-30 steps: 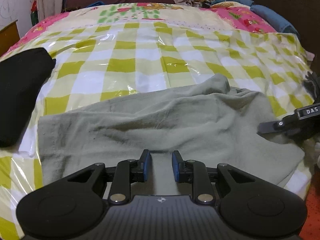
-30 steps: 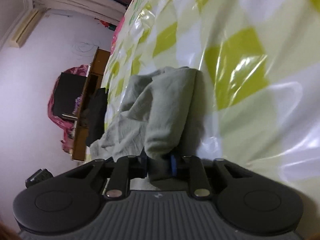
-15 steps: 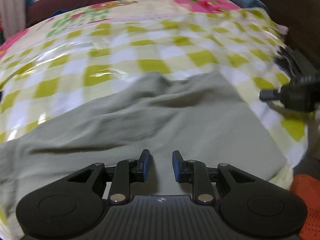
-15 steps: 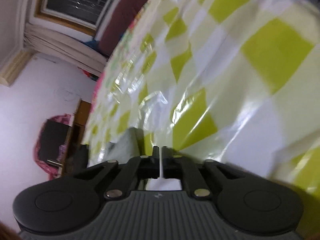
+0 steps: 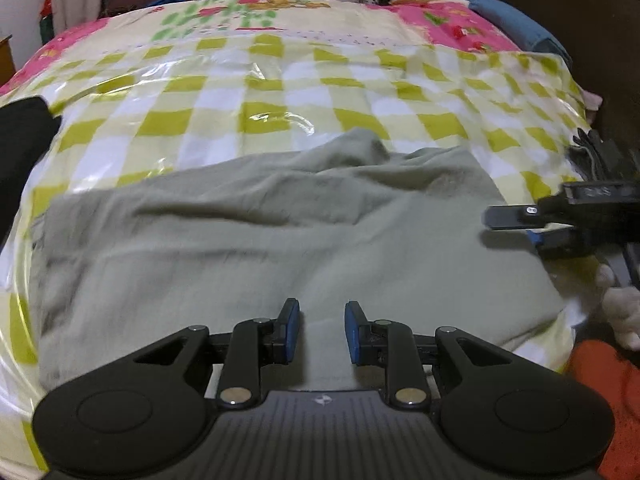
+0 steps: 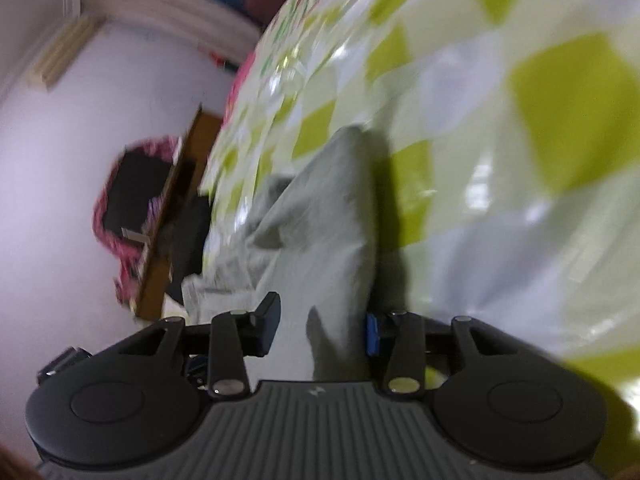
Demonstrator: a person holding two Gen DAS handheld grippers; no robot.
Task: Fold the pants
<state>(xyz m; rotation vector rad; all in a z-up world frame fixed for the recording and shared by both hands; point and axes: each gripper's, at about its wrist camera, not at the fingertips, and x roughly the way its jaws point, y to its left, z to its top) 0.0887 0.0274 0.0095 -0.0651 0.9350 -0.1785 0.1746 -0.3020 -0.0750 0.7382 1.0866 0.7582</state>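
Grey-green cotton pants (image 5: pixel 280 240) lie rumpled across our shiny yellow-checked bed cover (image 5: pixel 248 100). Our left gripper (image 5: pixel 322 330) hovers above them, jaws parted and empty. Our right gripper (image 6: pixel 320 326) is opening, the pants' edge loose between its jaws.

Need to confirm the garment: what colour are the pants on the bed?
Pale grey-green pants, clearest in left wrist view.

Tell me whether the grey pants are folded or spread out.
Folded, roughly: the pants lie doubled over on the checked cover, a rumpled ridge across the middle, one fold edge by the right gripper.

Black ribbed tongs (image 5: pixel 322 330), blue pads (image 5: pixel 291 330), silver screws
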